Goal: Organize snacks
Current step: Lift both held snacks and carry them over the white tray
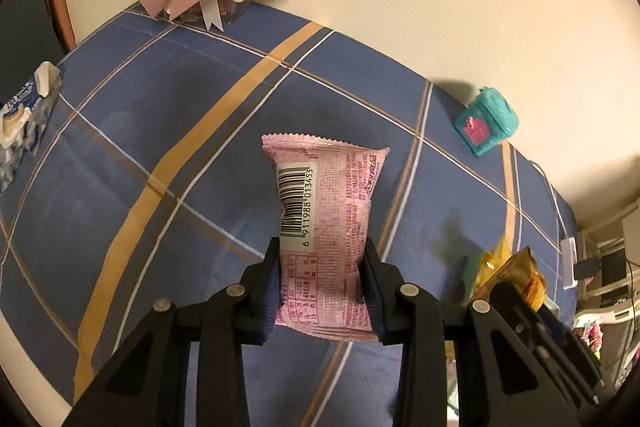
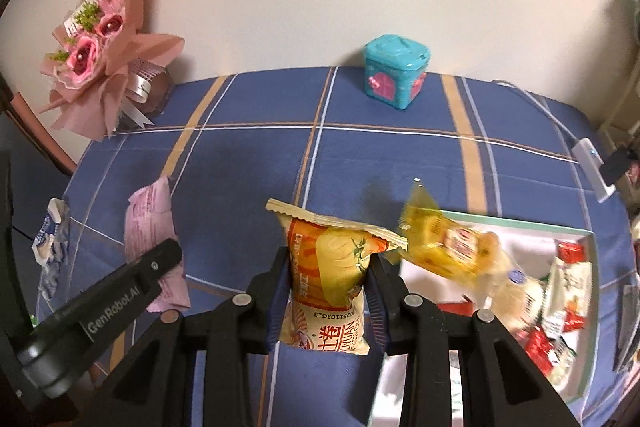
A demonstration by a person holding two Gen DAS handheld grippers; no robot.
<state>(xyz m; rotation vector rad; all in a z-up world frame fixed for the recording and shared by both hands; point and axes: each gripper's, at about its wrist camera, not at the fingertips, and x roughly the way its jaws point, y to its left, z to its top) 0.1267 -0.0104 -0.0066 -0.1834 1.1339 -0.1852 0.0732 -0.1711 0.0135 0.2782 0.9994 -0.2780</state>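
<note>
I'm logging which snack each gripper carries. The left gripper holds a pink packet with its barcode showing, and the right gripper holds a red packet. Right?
Not quite: the right gripper holds an orange and yellow packet, as the right wrist view shows. The left gripper does hold the pink packet, barcode showing.

Tray [image 2: 520,223] right of bouquet [image 2: 100,39], perhaps holding snacks [image 2: 568,291]

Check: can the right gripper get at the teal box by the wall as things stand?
Probably not yet: the right gripper is shut on an orange snack packet. The cloth up to the teal box looks bare.
</note>
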